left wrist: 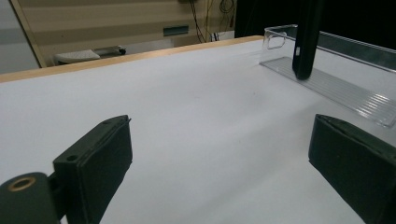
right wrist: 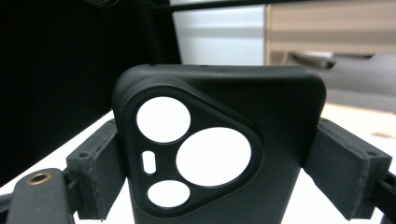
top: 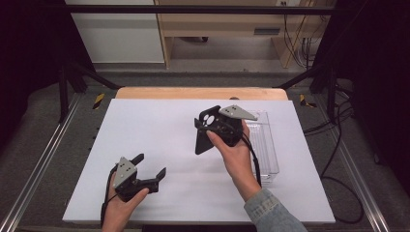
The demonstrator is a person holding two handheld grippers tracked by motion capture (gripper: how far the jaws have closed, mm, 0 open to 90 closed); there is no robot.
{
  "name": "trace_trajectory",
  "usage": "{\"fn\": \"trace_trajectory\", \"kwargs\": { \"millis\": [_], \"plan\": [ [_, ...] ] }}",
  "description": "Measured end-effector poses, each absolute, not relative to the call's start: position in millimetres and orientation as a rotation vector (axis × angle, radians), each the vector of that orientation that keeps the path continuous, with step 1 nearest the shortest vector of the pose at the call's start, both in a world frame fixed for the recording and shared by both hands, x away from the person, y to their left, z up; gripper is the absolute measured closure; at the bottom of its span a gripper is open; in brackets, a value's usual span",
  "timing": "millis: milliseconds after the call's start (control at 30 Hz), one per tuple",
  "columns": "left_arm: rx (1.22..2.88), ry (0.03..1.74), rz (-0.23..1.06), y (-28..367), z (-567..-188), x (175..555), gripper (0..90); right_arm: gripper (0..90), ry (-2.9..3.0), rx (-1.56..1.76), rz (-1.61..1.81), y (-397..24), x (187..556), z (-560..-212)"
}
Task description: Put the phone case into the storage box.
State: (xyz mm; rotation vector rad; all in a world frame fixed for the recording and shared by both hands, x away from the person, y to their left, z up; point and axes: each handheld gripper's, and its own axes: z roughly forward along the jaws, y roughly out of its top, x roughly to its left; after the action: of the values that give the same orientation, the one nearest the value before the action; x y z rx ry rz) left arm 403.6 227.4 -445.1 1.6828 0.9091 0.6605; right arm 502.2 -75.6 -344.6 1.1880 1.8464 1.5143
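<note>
A black phone case [right wrist: 219,93] with a three-cornered camera cut-out stands upright between the pads of my right gripper [right wrist: 223,163], which is shut on its two side edges. In the high view that right gripper [top: 209,129] holds the phone case [top: 203,140] above the white mat [top: 159,125], just left of a clear plastic tray [top: 269,150]. My left gripper [top: 151,165] rests low near the mat's front left, open with nothing between its fingers. In the left gripper view, the left gripper [left wrist: 224,154] faces bare mat, with the phone case [left wrist: 306,42] hanging in front of the tray [left wrist: 336,86].
The white mat lies on a wooden table [top: 200,93]. Metal rails [top: 43,159] run along both sides. Black cables [top: 341,145] trail on the floor at the right. A wooden cabinet [top: 222,29] stands beyond the table.
</note>
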Motion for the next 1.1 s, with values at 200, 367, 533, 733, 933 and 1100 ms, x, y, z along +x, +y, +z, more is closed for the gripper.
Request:
{"fn": "trace_trajectory", "kwargs": {
  "millis": [200,367,533,733,933,1100],
  "plan": [
    [1.655,0.944,0.669,250.3,-445.6,399.9,5.9,14.0,1.757,1.206,1.497,-90.4,518.0,-319.4],
    [1.637,0.959,0.688,263.2,-446.3,403.4,5.4,14.0,1.699,1.255,1.478,-106.6,533.9,-306.0],
    [1.632,0.947,0.689,266.7,-449.1,408.2,4.9,14.0,1.656,1.278,1.426,-123.3,546.9,-302.0],
    [1.643,0.941,0.696,266.5,-450.8,410.5,4.7,14.0,1.618,1.290,1.360,-139.6,559.1,-303.7],
    [1.638,0.943,0.697,268.8,-450.7,410.9,4.4,14.0,1.577,1.326,1.336,-153.9,567.0,-305.9],
    [1.620,0.943,0.699,272.8,-452.0,413.3,3.8,14.0,1.558,1.350,1.317,-164.0,571.4,-307.8]
  ]
}}
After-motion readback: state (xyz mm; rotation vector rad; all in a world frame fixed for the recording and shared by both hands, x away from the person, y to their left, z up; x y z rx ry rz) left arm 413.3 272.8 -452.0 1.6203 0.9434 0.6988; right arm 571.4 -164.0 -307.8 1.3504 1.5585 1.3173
